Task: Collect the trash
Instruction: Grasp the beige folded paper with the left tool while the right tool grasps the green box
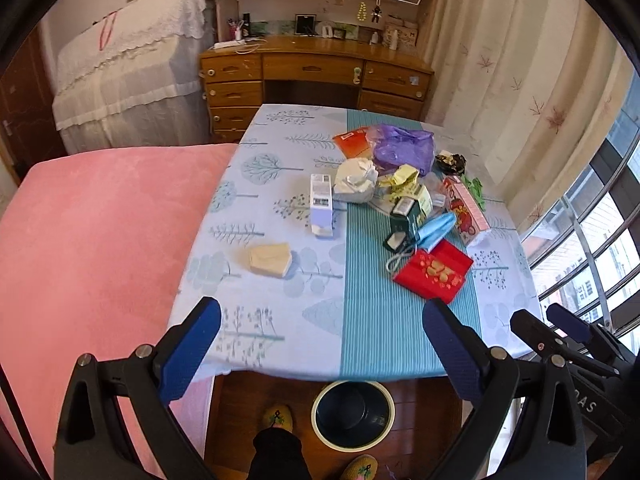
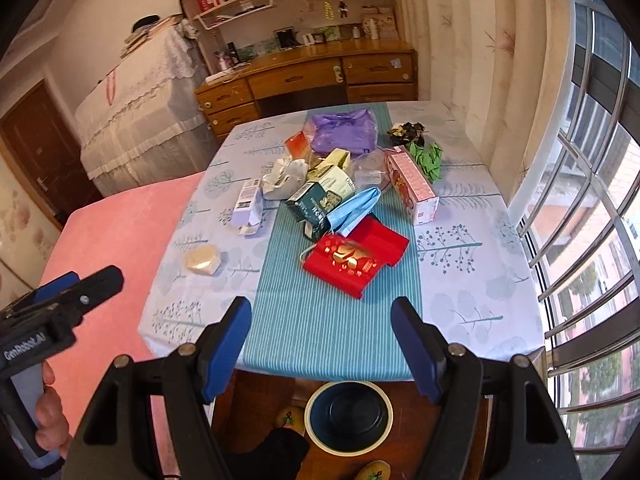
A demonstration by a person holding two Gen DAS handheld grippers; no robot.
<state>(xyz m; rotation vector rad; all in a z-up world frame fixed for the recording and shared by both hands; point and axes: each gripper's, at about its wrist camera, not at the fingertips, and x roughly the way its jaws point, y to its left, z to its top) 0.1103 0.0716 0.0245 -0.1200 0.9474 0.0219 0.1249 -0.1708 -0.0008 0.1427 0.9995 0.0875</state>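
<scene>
Left gripper (image 1: 322, 338): released, jaws wide apart, holding nothing, above the table's near edge.
Right gripper (image 2: 320, 338): also released and holding nothing, over the near end of the striped runner (image 2: 320, 320).
Table (image 1: 280, 320): tree-print cloth; pink bed (image 1: 100, 232) against its left side.
Trash pile: mid-table, mostly on the runner.
Red envelope (image 2: 352, 260): nearest piece of the pile.
Blue mask (image 2: 352, 210): just behind the envelope, touching it.
Green box (image 2: 316, 204): left of the mask.
Pink carton (image 2: 412, 184): right of the pile.
White box (image 1: 321, 204): left of the pile.
Beige wad (image 1: 270, 260): alone, left of the runner.
Purple bag (image 1: 402, 148): at the back.
Bin (image 1: 352, 414): on the floor under the table's near edge.
</scene>
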